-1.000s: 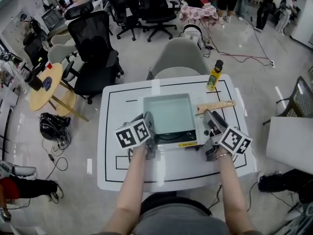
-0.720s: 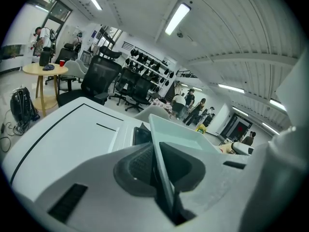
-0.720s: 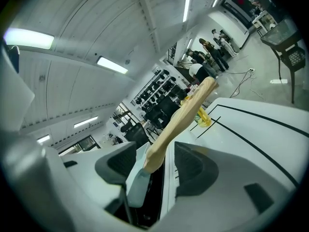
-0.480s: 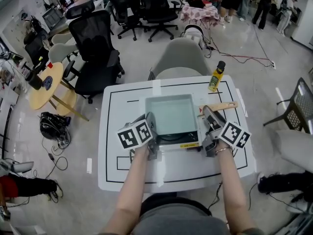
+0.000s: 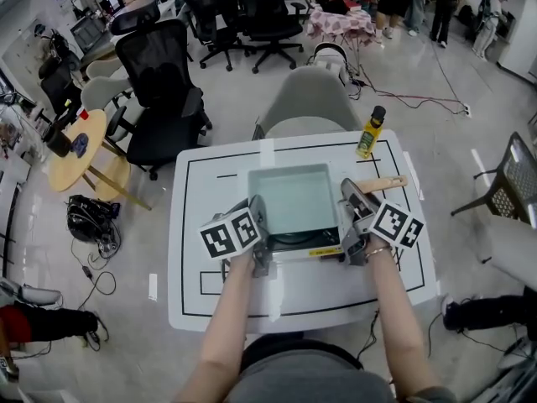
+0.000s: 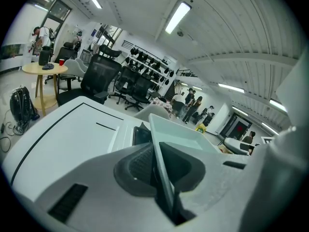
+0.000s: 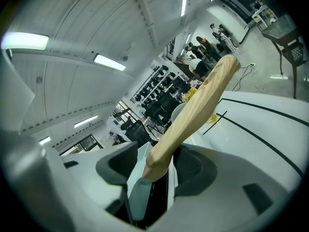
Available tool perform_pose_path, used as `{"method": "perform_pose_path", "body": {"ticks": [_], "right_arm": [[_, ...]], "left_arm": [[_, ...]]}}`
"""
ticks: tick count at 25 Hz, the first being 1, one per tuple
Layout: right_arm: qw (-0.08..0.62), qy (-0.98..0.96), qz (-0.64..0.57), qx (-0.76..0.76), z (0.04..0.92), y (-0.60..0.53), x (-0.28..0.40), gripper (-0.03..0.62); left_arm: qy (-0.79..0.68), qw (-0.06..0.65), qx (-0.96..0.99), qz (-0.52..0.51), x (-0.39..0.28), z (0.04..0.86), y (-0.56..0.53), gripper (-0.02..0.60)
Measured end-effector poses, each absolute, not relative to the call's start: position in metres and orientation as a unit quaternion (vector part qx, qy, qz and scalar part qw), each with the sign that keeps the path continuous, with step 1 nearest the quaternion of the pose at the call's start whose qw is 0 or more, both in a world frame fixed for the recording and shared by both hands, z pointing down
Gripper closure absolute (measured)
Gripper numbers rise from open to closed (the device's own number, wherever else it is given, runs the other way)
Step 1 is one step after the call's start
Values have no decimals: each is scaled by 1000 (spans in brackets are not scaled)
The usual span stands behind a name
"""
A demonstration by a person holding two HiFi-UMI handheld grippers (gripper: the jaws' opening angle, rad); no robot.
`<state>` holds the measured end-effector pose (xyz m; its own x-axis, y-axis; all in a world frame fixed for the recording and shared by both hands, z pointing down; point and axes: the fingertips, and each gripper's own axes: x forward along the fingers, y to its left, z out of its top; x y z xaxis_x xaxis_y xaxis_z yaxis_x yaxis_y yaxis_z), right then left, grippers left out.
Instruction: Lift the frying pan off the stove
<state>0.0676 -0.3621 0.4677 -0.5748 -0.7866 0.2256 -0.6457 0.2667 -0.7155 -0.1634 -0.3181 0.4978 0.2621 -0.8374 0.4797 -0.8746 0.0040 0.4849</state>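
While the left claw (image 6: 158,167) is pinching the thin side wall of the pale green square frying pan (image 5: 294,198), jaws almost shut, the right claw (image 7: 155,174) is gaping wide, its jaws just closing a little around the light wooden handle (image 7: 203,95) but not squeezing it. The pan is sitting on the flat white stove (image 5: 317,247) on the white table (image 5: 201,292). I think squeezing the handle tight first, then lifting both sides together, will be keeping the pan flat.

Bright, even light from ceiling strips (image 6: 177,17); fisheye bending at the edges, nearest foreground perhaps slightly soft.
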Motion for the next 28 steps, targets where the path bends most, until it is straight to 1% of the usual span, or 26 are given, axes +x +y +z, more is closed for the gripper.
{"method": "perform_pose_path", "body": {"ticks": [3, 8, 28], "right_arm": [[86, 787, -406, -456, 469, -364, 68, 381], [96, 776, -420, -460, 473, -366, 73, 433], [116, 785, -413, -446, 467, -358, 70, 436]], "left_arm": [[-606, 366, 706, 27, -164, 498, -318, 554], [-605, 366, 706, 28, -163, 499, -318, 554], [-604, 355, 713, 42, -167, 496, -320, 555]]}}
